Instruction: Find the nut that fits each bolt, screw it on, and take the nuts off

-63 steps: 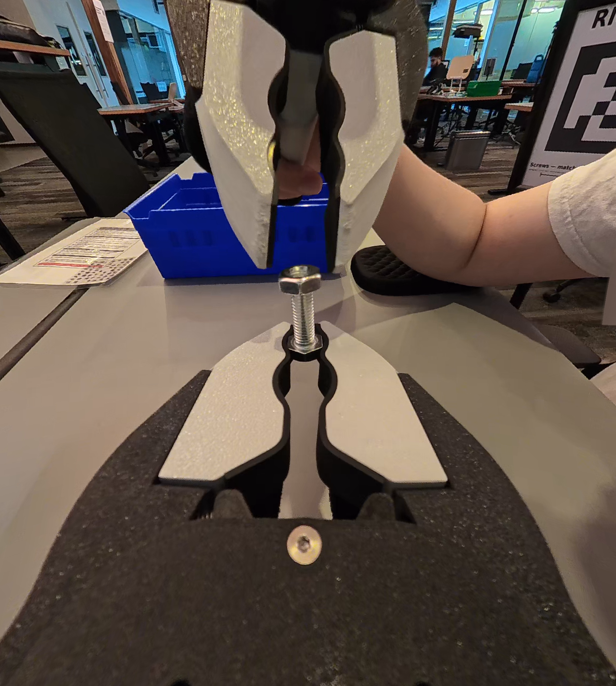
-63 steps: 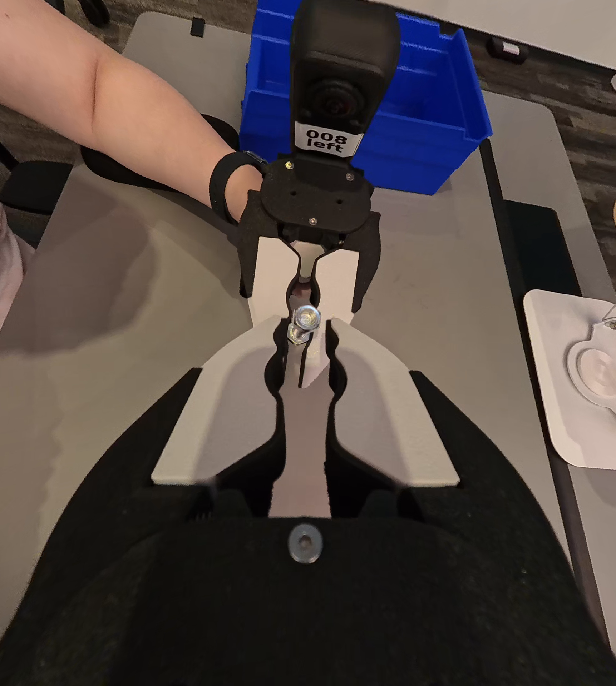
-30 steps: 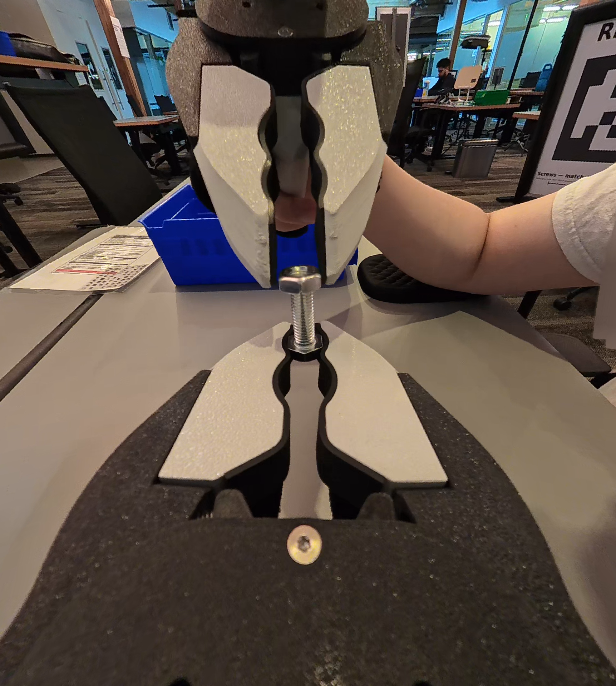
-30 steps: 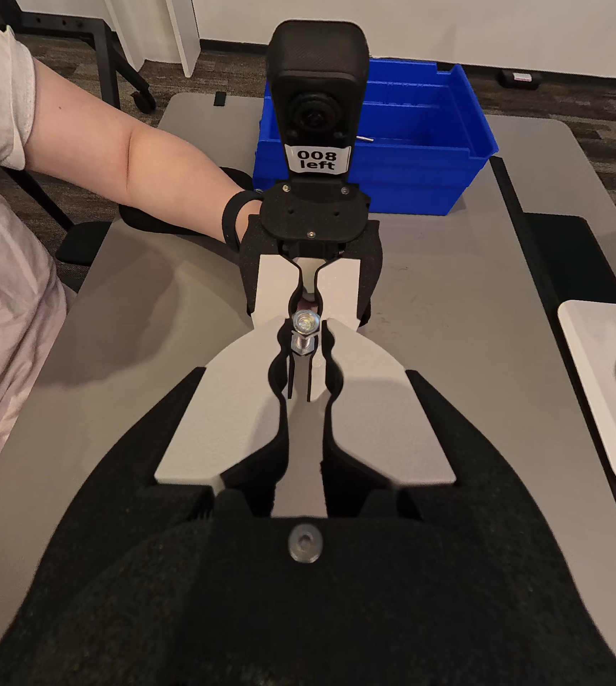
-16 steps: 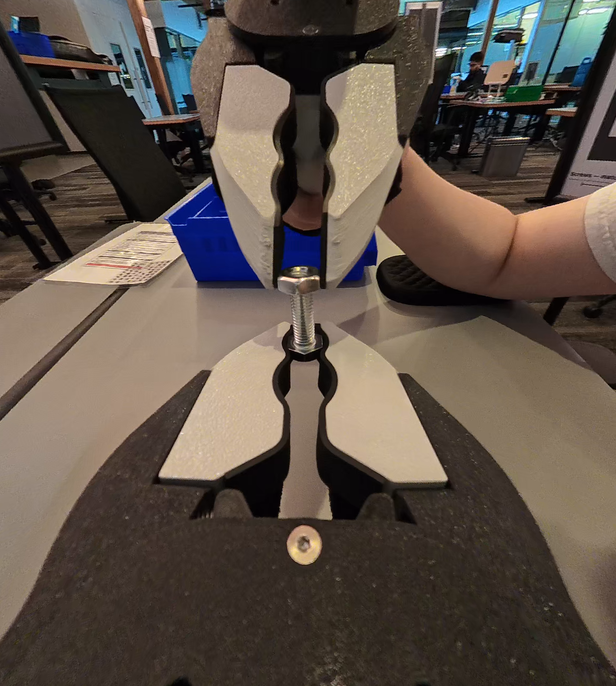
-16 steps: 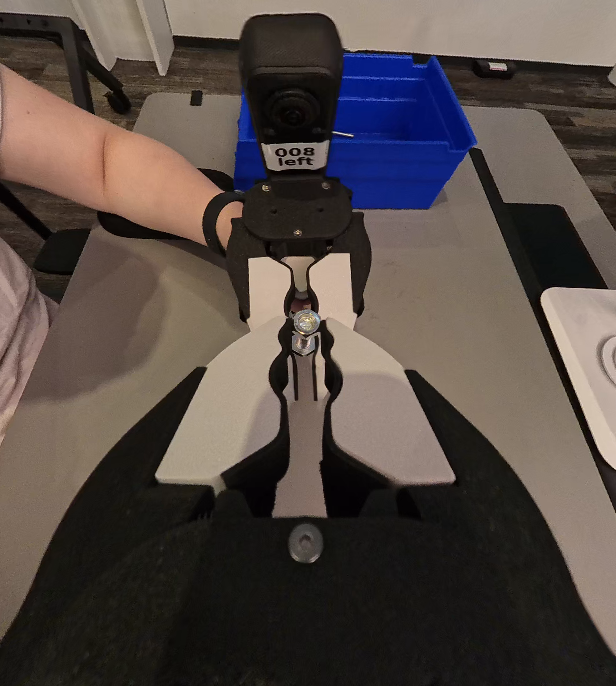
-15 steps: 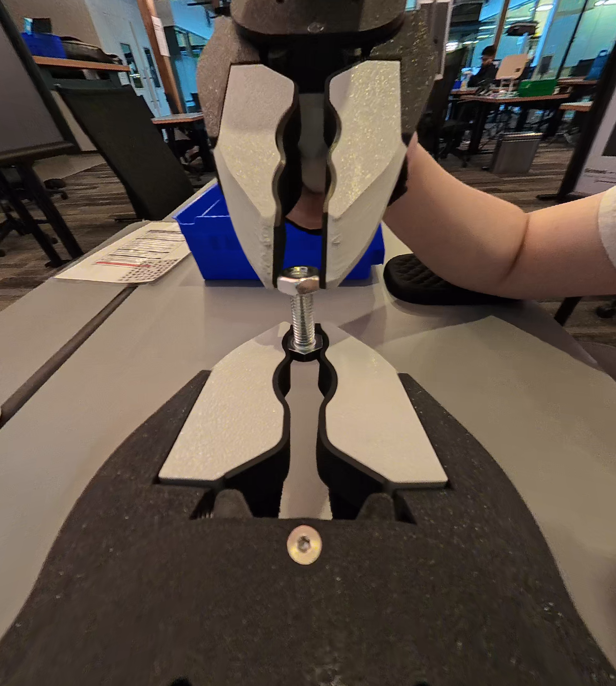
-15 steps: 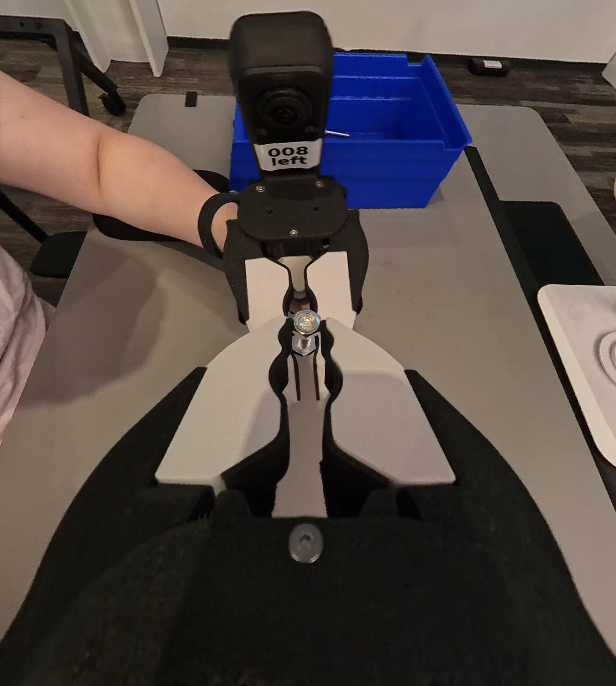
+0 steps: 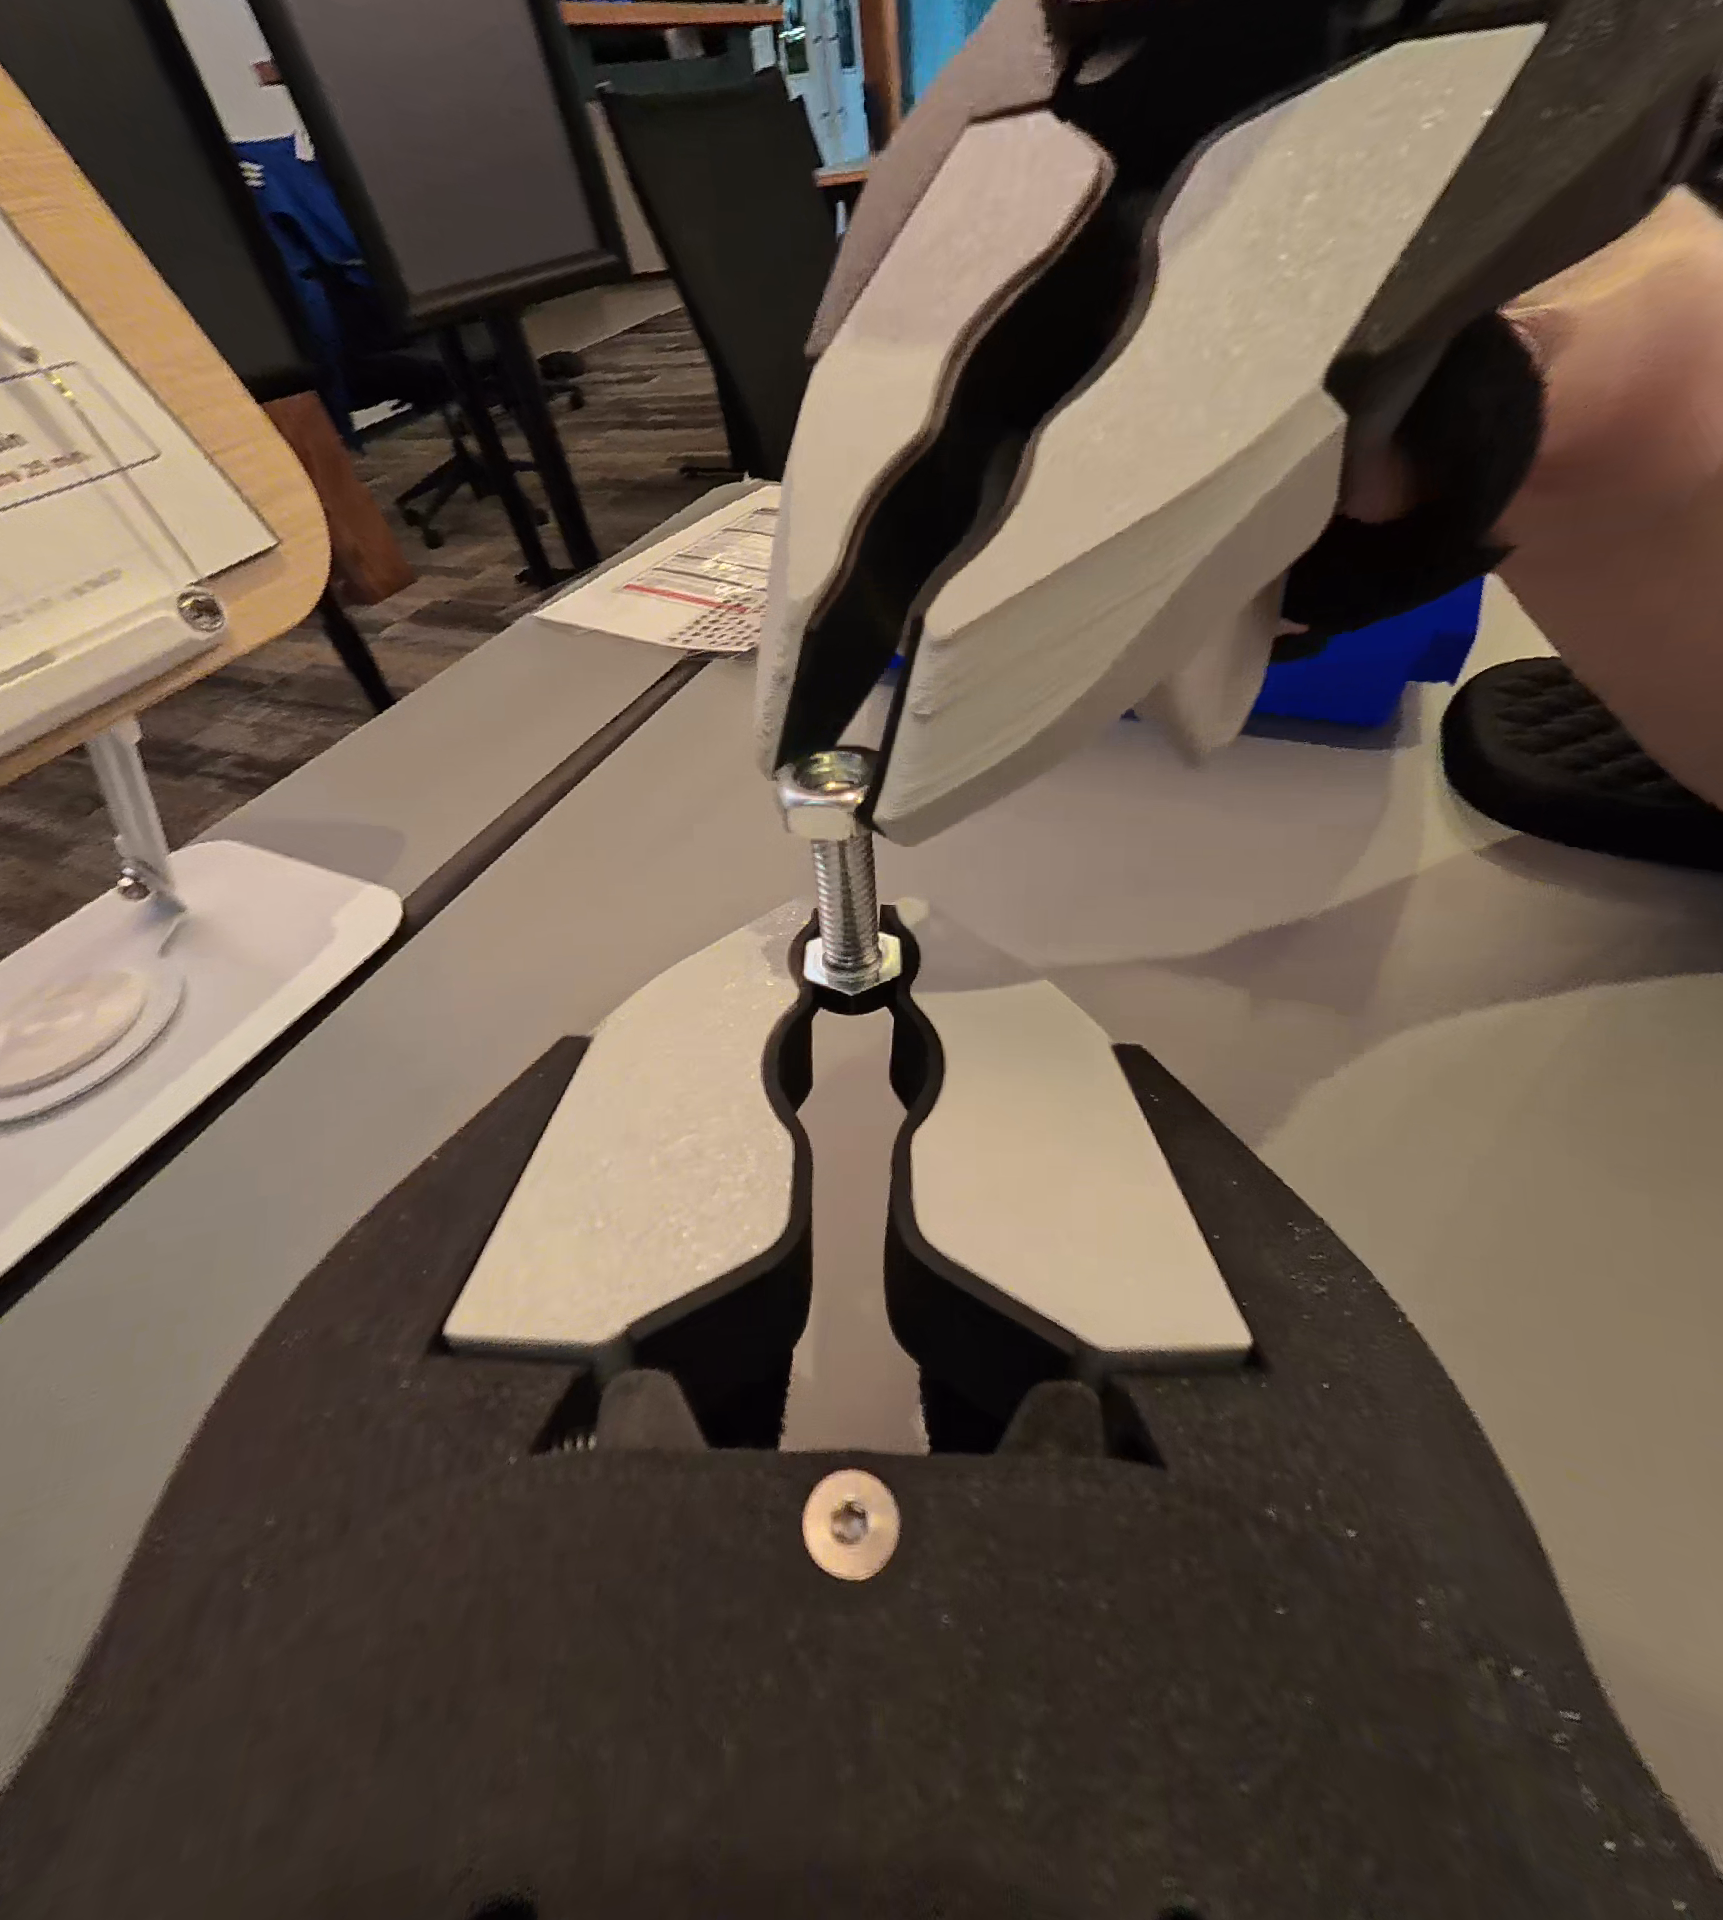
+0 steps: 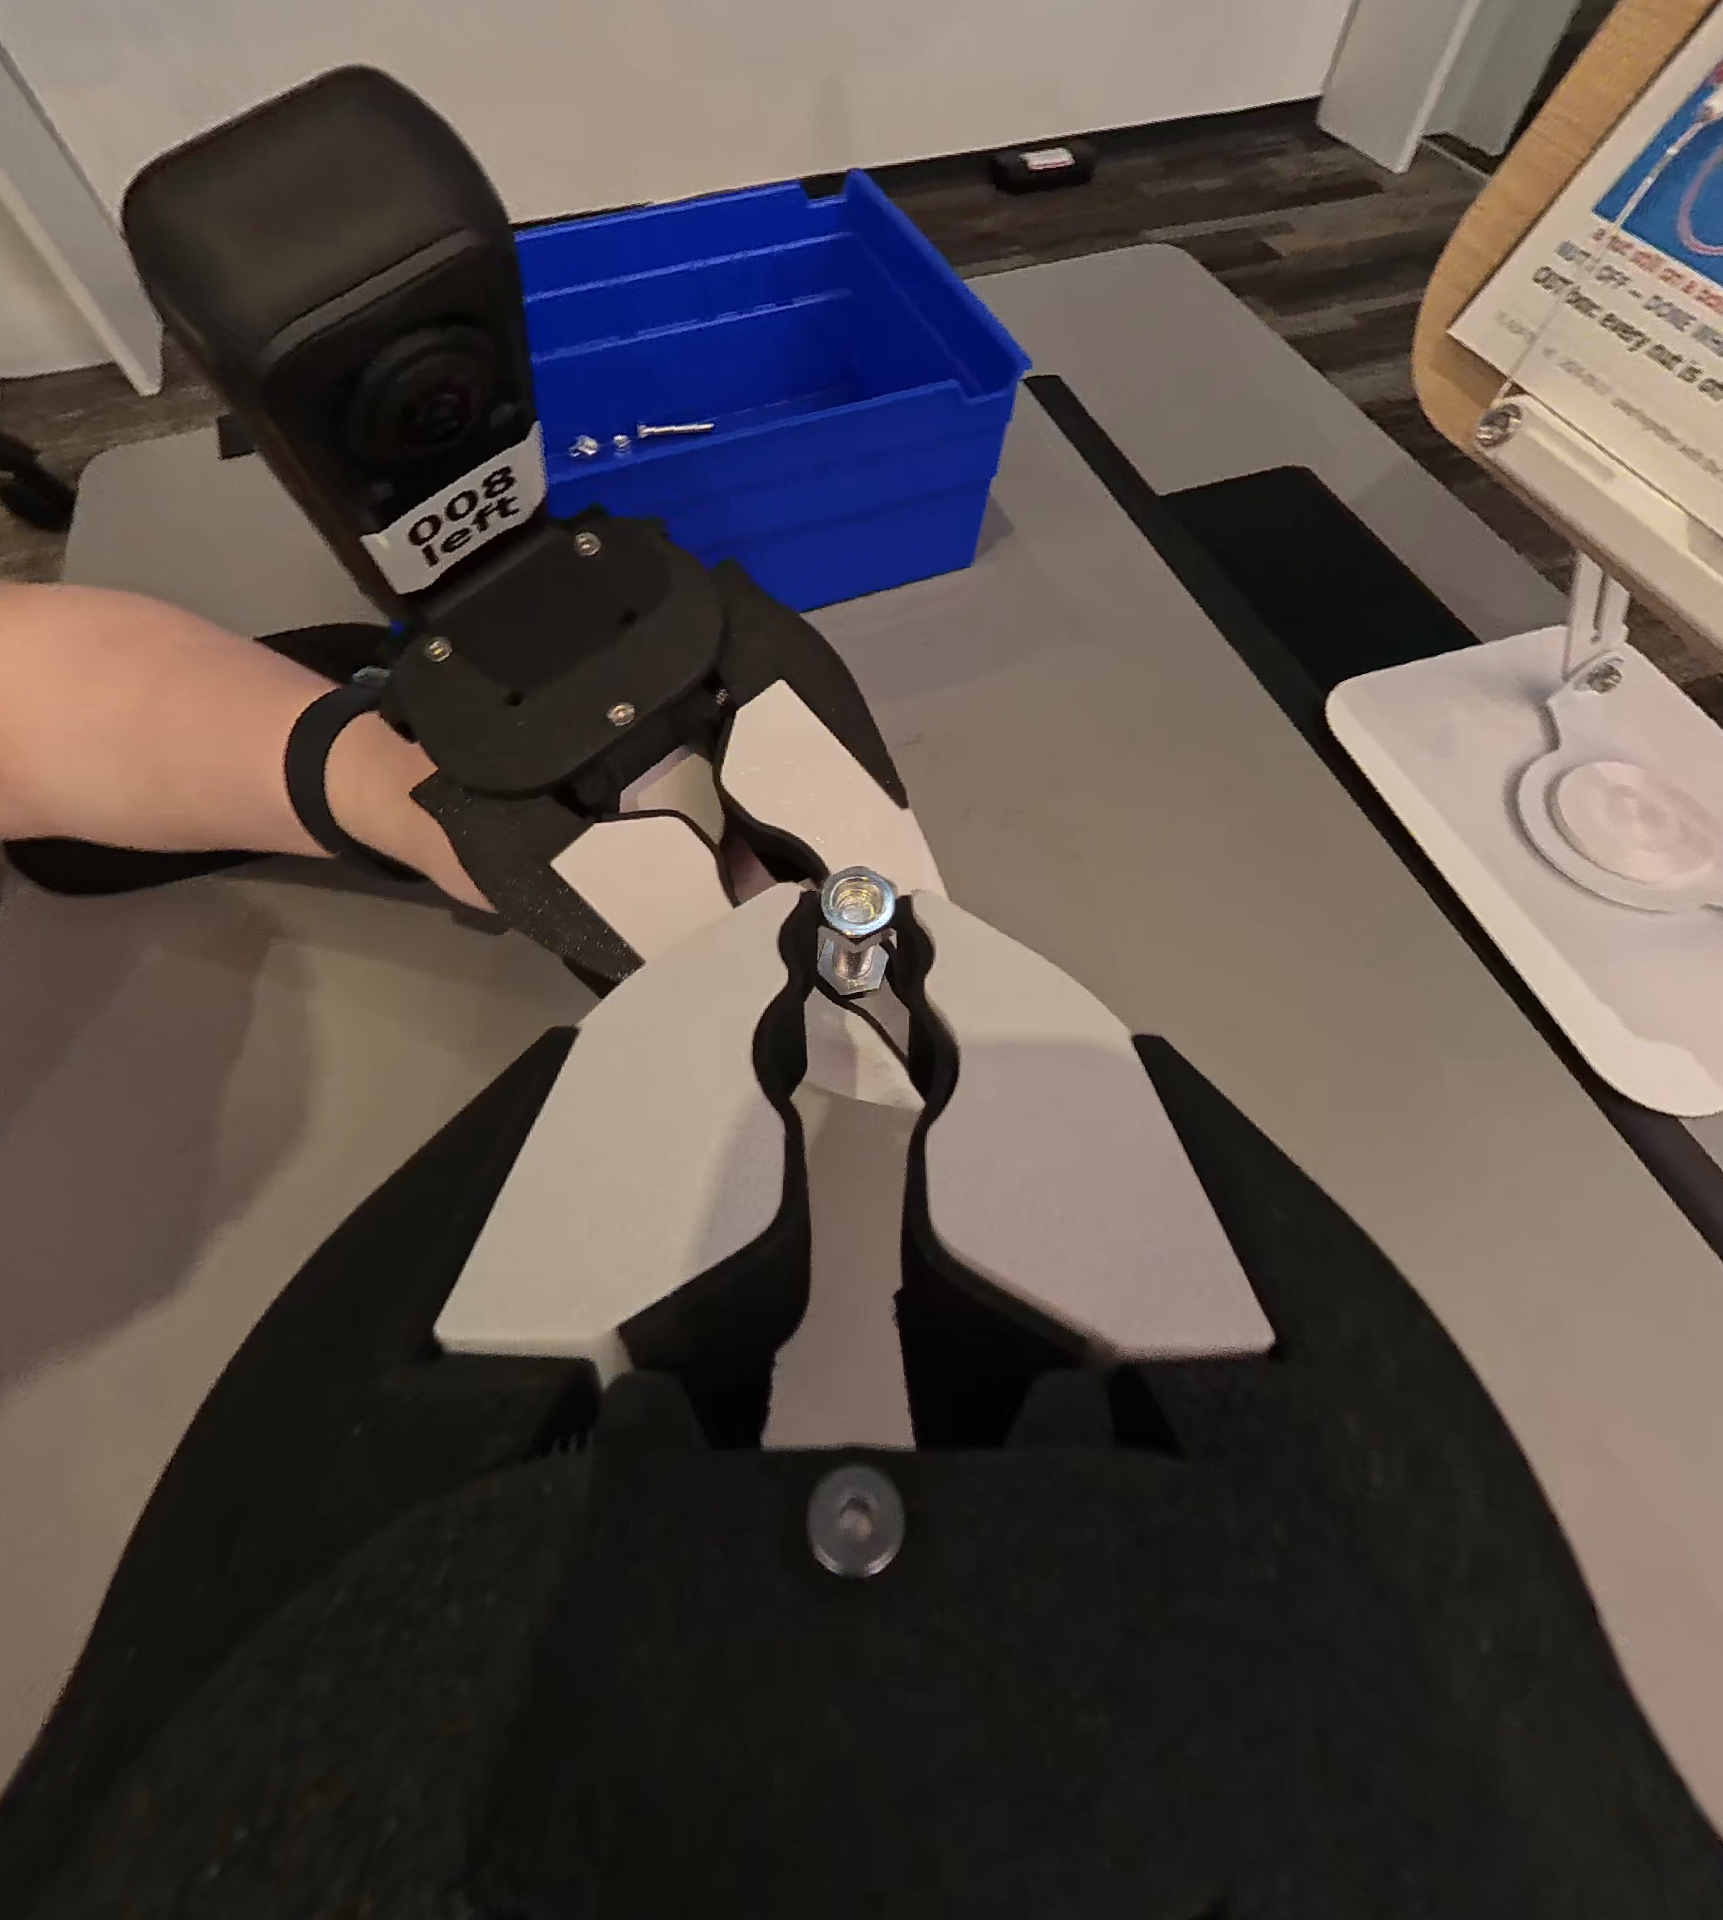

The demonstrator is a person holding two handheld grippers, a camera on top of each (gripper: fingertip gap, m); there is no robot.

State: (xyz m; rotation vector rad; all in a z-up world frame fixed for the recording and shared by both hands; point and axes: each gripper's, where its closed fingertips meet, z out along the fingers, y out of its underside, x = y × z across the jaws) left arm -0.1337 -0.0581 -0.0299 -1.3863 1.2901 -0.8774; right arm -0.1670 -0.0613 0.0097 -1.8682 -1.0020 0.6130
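A silver hex bolt [image 9: 843, 883] stands upright above the grey table [image 9: 1356, 1039]. A hex nut [image 9: 852, 964] sits low on its thread. My left gripper [image 9: 852, 940] is shut on the nut at its fingertips. My right gripper [image 9: 833, 784] comes down tilted from the upper right and is shut on the bolt's hex head. In the right wrist view my right gripper [image 10: 855, 925] holds the bolt head [image 10: 857, 902], and the nut [image 10: 852, 968] shows just below it. The left gripper's body [image 10: 545, 665] reaches in from the upper left.
A blue bin [image 10: 940, 436] stands at the table's far side, with a small bolt [image 10: 675, 428] and loose nuts inside. A white stand base [image 10: 1563, 862] carrying a sign board is on the right. A printed sheet [image 9: 691, 592] and a black arm pad [image 9: 1584, 748] lie farther back. The grippers' ends are close to 5 cm from one another.
The two grippers have turned against each other around the bolt. The left gripper has swung from straight ahead to the upper left in the right wrist view. The right gripper now leans in from the right.
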